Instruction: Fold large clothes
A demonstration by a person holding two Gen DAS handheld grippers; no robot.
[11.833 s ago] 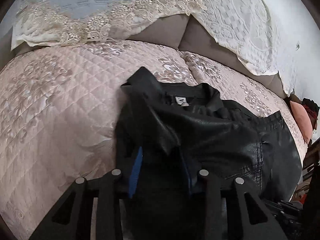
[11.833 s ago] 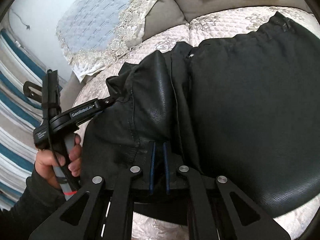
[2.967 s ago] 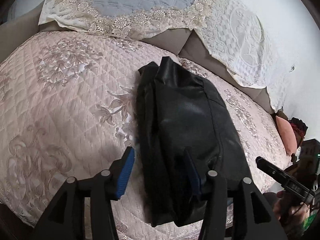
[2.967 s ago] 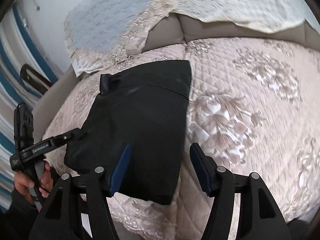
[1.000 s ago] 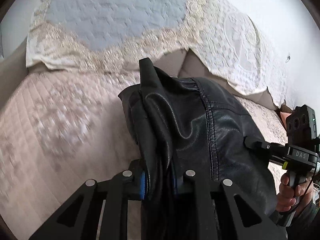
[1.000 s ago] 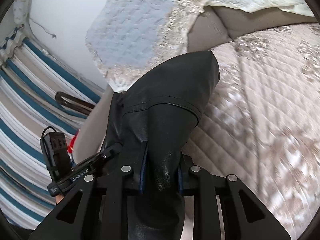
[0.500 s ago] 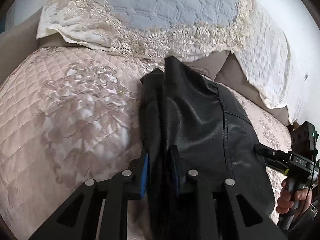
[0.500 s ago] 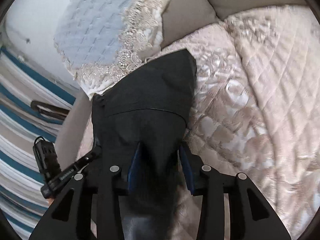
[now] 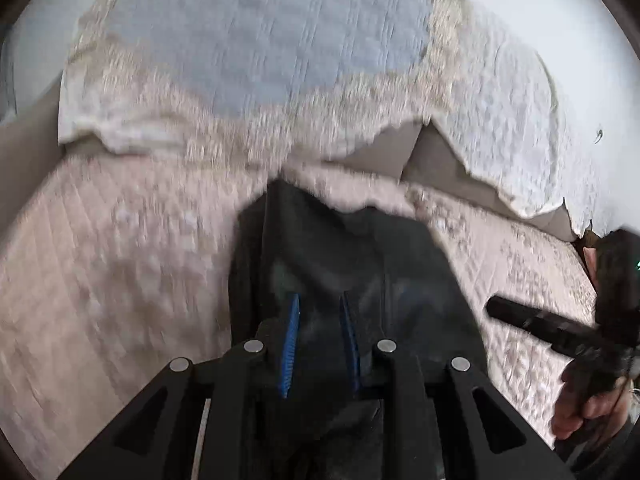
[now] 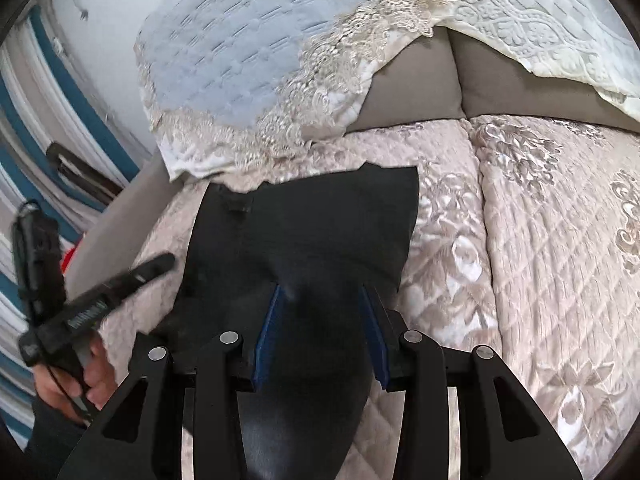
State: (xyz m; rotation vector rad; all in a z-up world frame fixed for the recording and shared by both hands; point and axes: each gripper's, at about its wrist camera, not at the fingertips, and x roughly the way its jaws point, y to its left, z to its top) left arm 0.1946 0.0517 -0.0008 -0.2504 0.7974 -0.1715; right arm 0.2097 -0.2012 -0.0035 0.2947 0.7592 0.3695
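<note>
Fingers [image 10: 276,332] parted over smooth black leather jacket [image 10: 320,232], quilted bedspread [image 10: 540,260].

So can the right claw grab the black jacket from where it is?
Probably yes. The right claw is open, and the folded black jacket lies between its fingers on the bed cover, with nothing in the way.

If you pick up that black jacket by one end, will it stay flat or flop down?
Probably flop: the black jacket lies folded in soft layers on the quilted cover, so it bends easily. Its shiny, leather-like surface may be slippery, and it looks fairly heavy.
</note>
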